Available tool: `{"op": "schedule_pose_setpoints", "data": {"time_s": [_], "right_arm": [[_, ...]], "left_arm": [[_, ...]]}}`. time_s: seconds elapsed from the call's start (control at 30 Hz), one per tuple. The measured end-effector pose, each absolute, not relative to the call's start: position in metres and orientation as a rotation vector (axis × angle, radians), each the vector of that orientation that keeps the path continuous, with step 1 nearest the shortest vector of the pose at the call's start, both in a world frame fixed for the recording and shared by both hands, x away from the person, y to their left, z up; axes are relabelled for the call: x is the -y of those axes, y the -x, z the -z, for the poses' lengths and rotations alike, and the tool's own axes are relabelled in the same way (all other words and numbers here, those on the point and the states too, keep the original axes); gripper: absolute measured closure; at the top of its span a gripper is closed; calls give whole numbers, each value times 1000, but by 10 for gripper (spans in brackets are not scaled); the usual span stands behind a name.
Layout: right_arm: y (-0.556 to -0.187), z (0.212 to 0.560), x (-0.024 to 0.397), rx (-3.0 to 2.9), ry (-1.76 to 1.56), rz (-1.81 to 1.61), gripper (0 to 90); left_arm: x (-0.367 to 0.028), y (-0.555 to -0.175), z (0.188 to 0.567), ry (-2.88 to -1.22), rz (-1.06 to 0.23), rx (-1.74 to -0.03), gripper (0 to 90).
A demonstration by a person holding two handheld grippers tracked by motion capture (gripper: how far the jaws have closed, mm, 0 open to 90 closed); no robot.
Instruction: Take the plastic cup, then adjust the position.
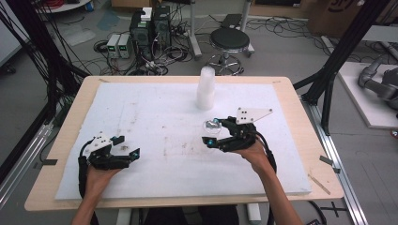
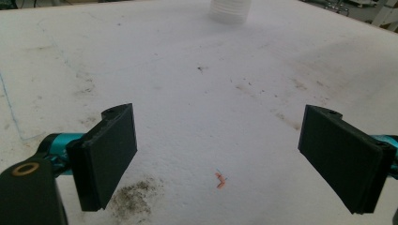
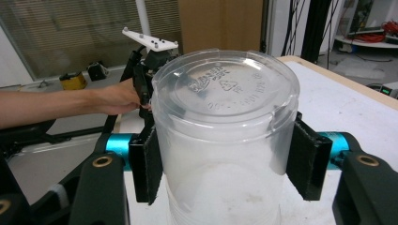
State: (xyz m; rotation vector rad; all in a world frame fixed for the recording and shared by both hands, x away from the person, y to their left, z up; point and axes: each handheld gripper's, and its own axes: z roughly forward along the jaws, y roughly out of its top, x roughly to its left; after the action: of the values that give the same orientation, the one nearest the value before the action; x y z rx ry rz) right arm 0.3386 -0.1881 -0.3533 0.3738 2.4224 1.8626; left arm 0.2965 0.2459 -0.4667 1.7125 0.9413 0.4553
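The clear plastic cup (image 3: 225, 140) looks light, thin-walled and slick; likely to buckle if squeezed, so a gentle hold across its mid-wall seems best. It is transparent, its embossed base facing the right tool's camera. The right tool (image 1: 212, 133) grips it by the sides, right of the tabletop's (image 1: 65, 126) centre. A white cup stack (image 1: 205, 89) stands near the far edge. The left tool (image 1: 126, 146) hovers wide and empty near the front-left corner.

Clear glossy plastic cup (image 3: 225, 140); matt, stained white foam sheet (image 1: 155, 136); wooden table (image 1: 300, 117).
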Motion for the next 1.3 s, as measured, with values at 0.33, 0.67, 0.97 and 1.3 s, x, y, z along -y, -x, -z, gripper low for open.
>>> {"op": "schedule_pose_setpoints", "data": {"time_s": [0.33, 0.67, 0.97, 1.3], "right_arm": [[-340, 355, 185, -2433, -363, -1870, 385], [-343, 354, 186, -2437, -367, -1878, 387], [-346, 355, 185, -2446, -359, -1884, 389], [-346, 350, 184, -2453, -337, -1898, 390]], "left_arm": [[-245, -296, 467, -1720, -460, -935, 118], [-247, -296, 466, -1709, -449, -930, 116], [-250, -295, 453, -1695, -443, -851, 113], [-249, -307, 424, -1696, -312, -624, 109]]}}
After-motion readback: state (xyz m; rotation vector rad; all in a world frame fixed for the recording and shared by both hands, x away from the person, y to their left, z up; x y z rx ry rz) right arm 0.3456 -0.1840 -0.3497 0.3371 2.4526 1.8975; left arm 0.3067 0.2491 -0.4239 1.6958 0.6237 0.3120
